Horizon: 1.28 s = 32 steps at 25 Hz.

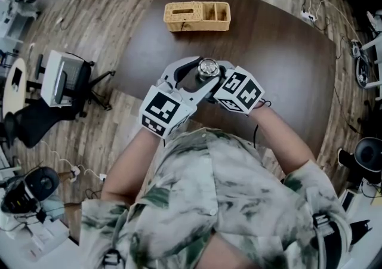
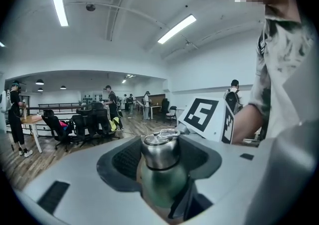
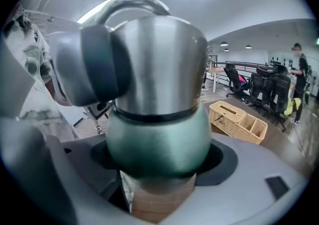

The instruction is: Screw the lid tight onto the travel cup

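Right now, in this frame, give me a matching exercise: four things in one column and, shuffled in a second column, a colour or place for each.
Things:
1 lid
2 travel cup body
3 wicker basket
4 office chair

Descriptions:
A on the wood floor, off the table
B green
C bare silver metal
D near the table's far edge

Pairs: 1-C; 2-B; 3-D; 4-A
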Motion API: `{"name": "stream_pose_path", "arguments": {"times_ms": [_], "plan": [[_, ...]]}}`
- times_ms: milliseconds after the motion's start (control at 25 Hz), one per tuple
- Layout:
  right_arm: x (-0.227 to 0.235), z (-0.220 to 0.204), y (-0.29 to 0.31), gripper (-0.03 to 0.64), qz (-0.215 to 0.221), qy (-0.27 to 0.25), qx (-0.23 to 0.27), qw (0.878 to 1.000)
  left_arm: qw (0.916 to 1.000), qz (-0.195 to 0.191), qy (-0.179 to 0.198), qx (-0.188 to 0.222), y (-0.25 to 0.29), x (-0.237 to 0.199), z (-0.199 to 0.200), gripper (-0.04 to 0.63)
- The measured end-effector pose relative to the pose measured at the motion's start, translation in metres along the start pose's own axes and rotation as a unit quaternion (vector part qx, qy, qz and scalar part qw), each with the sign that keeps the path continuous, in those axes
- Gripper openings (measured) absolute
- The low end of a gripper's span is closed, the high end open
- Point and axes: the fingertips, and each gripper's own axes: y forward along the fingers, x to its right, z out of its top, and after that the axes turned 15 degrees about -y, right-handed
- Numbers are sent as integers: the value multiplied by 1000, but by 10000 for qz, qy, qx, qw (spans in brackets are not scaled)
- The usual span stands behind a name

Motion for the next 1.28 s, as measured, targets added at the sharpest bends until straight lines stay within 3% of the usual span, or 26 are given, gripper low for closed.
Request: {"name": "stream_pose_path", "arguments": {"times_ms": [400, 560, 640, 840, 1040, 1280], "plan": [[-5, 3, -6, 403, 243, -284, 76, 9993, 9967, -793, 147, -80, -4, 7, 2, 242], [-9, -3, -8, 403, 300, -287, 84, 9991, 9955, -931, 107, -126, -3, 8, -4, 241], [-7, -5, -7, 405, 288, -175, 88, 9994, 9966, -817, 24, -107, 0, 7, -4, 242], [1, -6, -3, 405, 66, 96, 39, 9999, 9999, -35, -105, 36, 3, 1, -1, 244], [4, 2, 5, 405, 20, 132, 77, 9999, 9987, 288, -389, 133, 5, -10, 1, 245], [2, 1, 5, 405, -1, 15, 50, 10000, 9998, 50, -198, 78, 1, -8, -2, 250]]}}
